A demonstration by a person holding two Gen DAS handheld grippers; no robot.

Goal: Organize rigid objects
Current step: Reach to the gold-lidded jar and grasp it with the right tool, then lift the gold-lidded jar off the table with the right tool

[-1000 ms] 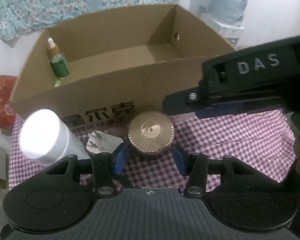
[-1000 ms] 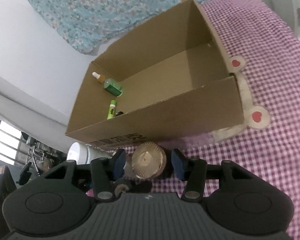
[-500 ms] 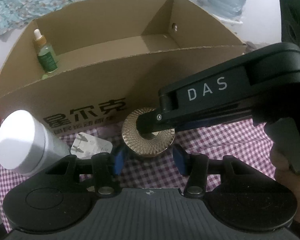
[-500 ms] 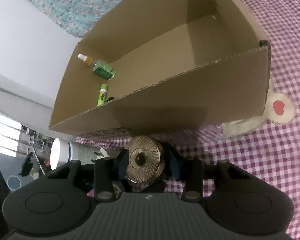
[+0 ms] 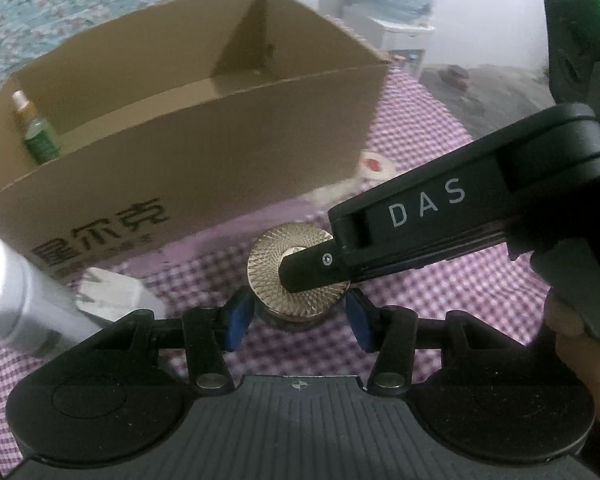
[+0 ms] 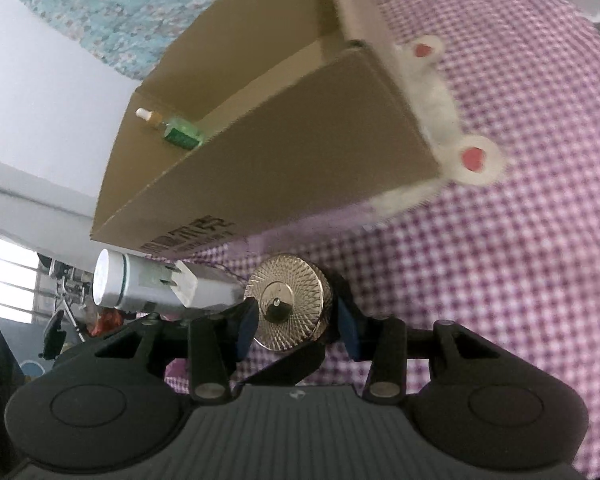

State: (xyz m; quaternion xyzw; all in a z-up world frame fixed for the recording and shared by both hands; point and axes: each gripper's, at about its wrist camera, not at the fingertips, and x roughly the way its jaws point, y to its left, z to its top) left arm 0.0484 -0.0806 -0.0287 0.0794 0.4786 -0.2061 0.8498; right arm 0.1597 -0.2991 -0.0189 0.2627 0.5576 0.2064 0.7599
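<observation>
The biggest thing here is the purple-and-white checked tablecloth (image 6: 500,280) covering the whole surface. It has a cream fabric patch with red hearts (image 6: 472,160) poking out from under the box corner.

On the cloth sits the open brown cardboard box (image 5: 220,148), with black printed characters on its near wall.

Now the tongs. The right gripper (image 6: 296,328) has just been closing, and its blue pads are clamped on either side of the jar. In the left view it comes in from the right, with "DAS" printed on its side, one finger lying across the jar lid and a hand (image 5: 580,360) on its handle. The left gripper (image 5: 300,316) is released. Its pads sit just beside the jar's base on both sides, and as far as I can see they're not squeezing it.

A white cylindrical plastic bottle (image 6: 140,288) lies on its side on the cloth, left of the jar and in front of the box.

The task's thing is a dark round jar with a ridged gold lid (image 6: 288,296). It's on the cloth just in front of the box's near wall, outside it.

A white plug adapter (image 5: 112,296) lies right next to the white bottle.

Smallest is a green glass dropper bottle with a pale tip (image 5: 40,140), in the box's left end against the wall.
</observation>
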